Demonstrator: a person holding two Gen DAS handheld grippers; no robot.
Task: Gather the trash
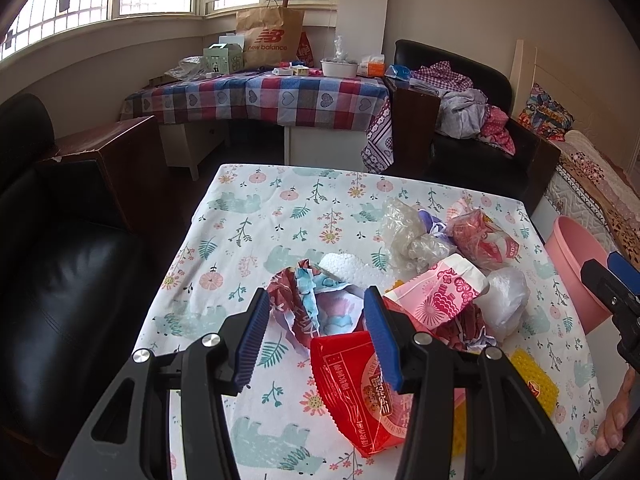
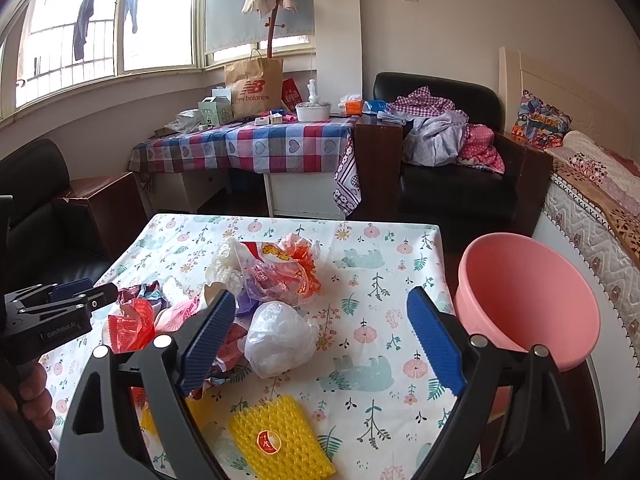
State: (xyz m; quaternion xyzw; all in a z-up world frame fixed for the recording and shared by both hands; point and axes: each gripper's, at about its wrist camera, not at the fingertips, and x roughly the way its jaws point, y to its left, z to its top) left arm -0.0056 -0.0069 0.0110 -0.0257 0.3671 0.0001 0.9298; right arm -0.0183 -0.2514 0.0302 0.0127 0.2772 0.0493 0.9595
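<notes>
A heap of trash lies on the floral tablecloth [image 1: 248,216]: a crumpled printed paper [image 1: 320,312], a red plastic wrapper [image 1: 348,392], a pink paper bag [image 1: 440,296], white foam [image 1: 352,270], a clear bag [image 1: 404,236], a red-orange snack bag [image 2: 288,276], a white plastic bag [image 2: 280,336] and a yellow foam net [image 2: 280,436]. My left gripper [image 1: 318,308] is open above the crumpled paper and the red wrapper, pads not pressing. My right gripper [image 2: 320,300] is open and empty over the white bag. A pink bin [image 2: 528,300] stands beyond the table's right edge.
A black sofa [image 1: 68,280] borders the table's left side. Behind stand a checkered table [image 1: 260,100] with boxes and a paper bag, and an armchair [image 2: 452,184] piled with clothes. A bed [image 2: 592,208] runs along the right. A hand [image 2: 36,392] holds the left gripper.
</notes>
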